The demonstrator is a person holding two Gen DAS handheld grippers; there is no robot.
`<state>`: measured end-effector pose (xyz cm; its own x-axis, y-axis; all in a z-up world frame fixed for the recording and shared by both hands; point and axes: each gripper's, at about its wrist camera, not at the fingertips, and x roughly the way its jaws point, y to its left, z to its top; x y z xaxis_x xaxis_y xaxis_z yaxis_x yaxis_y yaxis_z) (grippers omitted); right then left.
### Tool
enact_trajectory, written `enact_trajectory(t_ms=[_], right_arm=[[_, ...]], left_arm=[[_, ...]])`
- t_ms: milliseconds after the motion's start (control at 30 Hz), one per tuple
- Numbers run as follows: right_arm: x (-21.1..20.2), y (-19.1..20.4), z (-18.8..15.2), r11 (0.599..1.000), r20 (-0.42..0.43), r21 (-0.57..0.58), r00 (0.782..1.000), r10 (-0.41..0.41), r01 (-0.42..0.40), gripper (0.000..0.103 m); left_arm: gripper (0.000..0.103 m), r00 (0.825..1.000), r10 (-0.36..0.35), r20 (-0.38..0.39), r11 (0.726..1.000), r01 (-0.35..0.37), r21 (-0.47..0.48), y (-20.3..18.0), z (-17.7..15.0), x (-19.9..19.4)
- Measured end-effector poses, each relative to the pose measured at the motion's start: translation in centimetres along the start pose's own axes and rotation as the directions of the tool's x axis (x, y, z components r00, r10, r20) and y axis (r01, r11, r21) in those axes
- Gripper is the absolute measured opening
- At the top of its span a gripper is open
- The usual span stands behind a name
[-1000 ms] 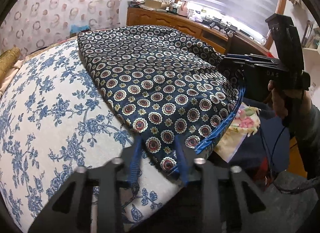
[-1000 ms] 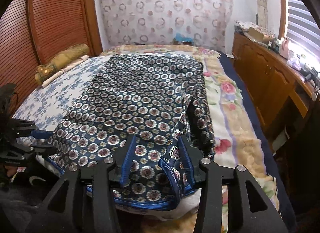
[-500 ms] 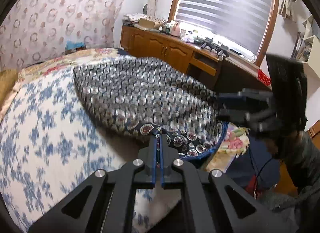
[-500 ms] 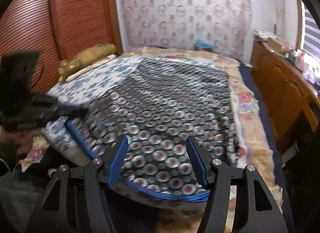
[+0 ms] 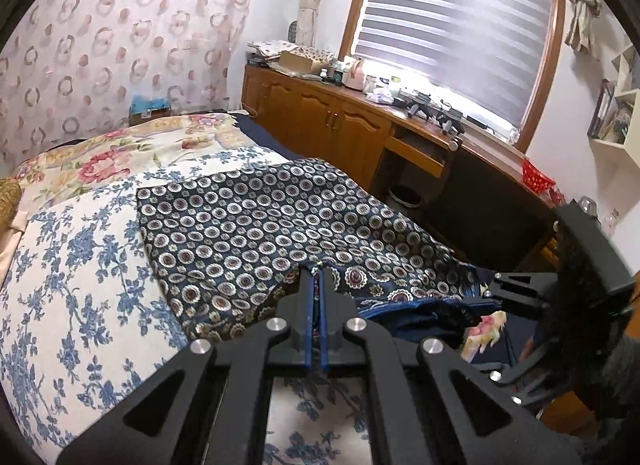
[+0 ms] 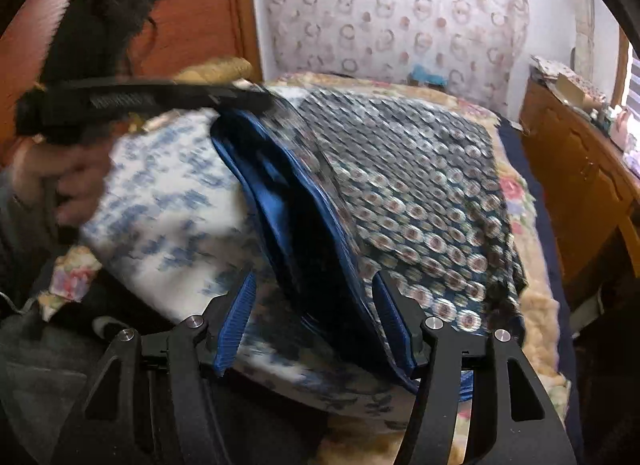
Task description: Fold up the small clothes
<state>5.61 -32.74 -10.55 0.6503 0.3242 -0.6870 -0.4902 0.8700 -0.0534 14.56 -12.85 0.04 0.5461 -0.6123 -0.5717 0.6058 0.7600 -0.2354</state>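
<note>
Your left hand-held gripper (image 5: 317, 285) pinches the patterned garment (image 5: 256, 233) corner to lift a fold across the bed (image 5: 80, 305), while the right hand-held gripper (image 6: 316, 321) gapes empty.

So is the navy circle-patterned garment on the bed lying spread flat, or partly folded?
Partly folded: the left gripper, shut on the navy circle-patterned garment, has one edge lifted, showing its blue lining.

The garment (image 5: 280, 225) lies on the bed (image 5: 72, 265), its near edge lifted. A cabinet (image 5: 340, 125) stands right of the bed, under the window (image 5: 452, 25).
</note>
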Motion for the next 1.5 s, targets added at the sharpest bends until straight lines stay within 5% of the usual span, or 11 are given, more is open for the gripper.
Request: enact_trajectory(t_ms=[133, 267, 367, 800, 1300, 1500], right_arm=[[1.0, -2.4, -0.6, 0.998, -0.045, 0.028, 0.997, -0.059, 0.060, 0.061], [1.8, -4.8, -0.5, 0.995, -0.069, 0.065, 0.995, -0.076, 0.080, 0.023], [1.5, -5.4, 0.7, 0.997, -0.035, 0.055, 0.998, -0.060, 0.061, 0.008], [3.1, -7.3, 10.6, 0.996, 0.146, -0.038, 0.987, -0.070, 0.076, 0.004], [9.6, -10.0, 16.0, 0.984, 0.134, -0.160, 0.990, -0.052, 0.074, 0.000], [13.5, -10.2, 17.4, 0.979, 0.073, -0.198, 0.996, -0.043, 0.057, 0.000]], left_arm=[[0.000, 1.000, 0.004, 0.015, 1.000, -0.004, -0.021, 0.9, 0.2, -0.4], [0.000, 1.000, 0.009, 0.026, 0.999, -0.008, -0.042, 2.1, 0.3, -0.6], [0.000, 0.999, 0.022, 0.035, 0.999, -0.020, -0.045, 2.8, 0.5, -0.8], [0.000, 0.997, 0.077, 0.025, 0.997, -0.076, -0.029, 6.2, 3.2, 0.3], [0.001, 0.991, 0.131, 0.015, 0.989, -0.129, -0.065, 10.7, 5.9, 3.8], [0.021, 0.990, 0.139, -0.035, 0.989, -0.141, -0.052, 11.9, 5.7, 4.9]])
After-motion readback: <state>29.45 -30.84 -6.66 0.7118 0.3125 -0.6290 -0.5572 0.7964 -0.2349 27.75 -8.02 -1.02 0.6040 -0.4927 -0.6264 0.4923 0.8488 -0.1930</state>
